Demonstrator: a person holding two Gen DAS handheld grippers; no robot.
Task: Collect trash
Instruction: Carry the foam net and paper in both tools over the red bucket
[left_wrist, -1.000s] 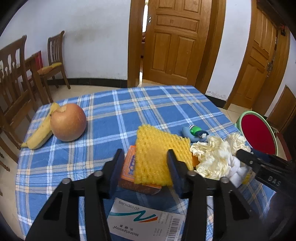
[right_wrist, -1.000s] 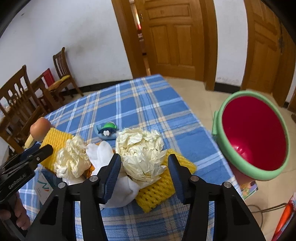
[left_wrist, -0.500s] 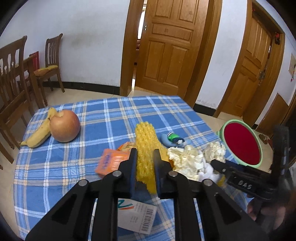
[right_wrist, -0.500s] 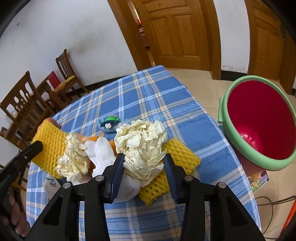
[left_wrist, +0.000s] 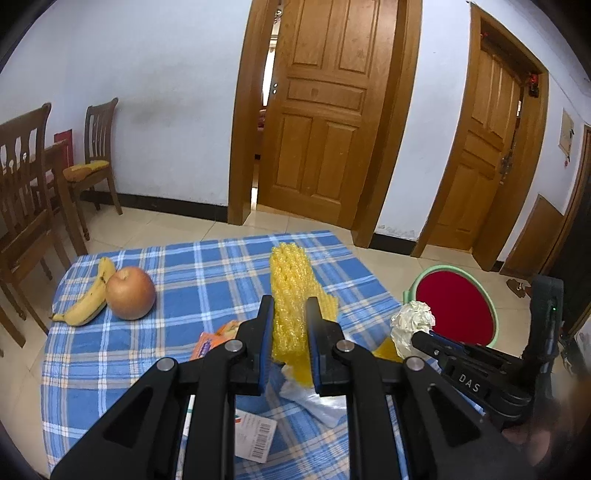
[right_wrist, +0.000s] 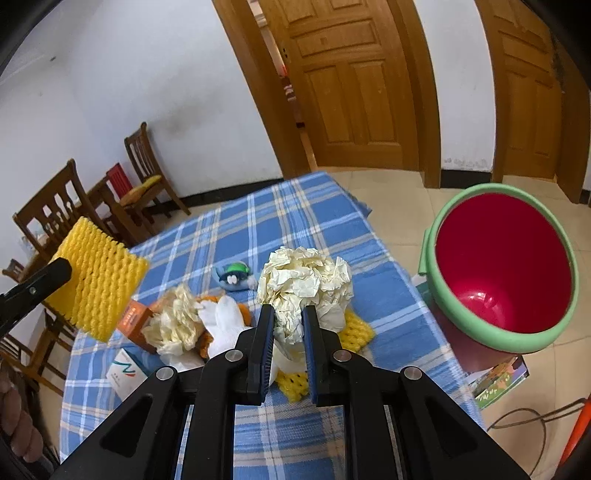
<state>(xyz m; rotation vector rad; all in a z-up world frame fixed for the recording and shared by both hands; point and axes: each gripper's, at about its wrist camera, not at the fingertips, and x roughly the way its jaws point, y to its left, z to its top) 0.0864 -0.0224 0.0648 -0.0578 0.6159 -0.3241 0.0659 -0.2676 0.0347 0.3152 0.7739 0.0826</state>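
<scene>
A: Right gripper (right_wrist: 288, 325)?
B: Jaws just closed, clamped on the crumpled paper ball (right_wrist: 304, 284), ball sticks up past the fingertips.
A: Under it?
B: Yellow foam net (right_wrist: 356, 328) flat on the blue plaid tablecloth (right_wrist: 295, 218).
A: Left side?
B: Left gripper (right_wrist: 35, 284) at the edge, holding a second yellow foam sleeve (right_wrist: 98, 280) up off the table. Below it: orange box (right_wrist: 135, 321), smaller paper wad (right_wrist: 175, 325), white glove (right_wrist: 223, 321), white carton (right_wrist: 125, 373).
A: Far?
B: Small green-blue toy (right_wrist: 234, 275).
A: Bin?
B: Red bin with green rim (right_wrist: 502, 266), right of the table, open mouth facing the camera.
</scene>
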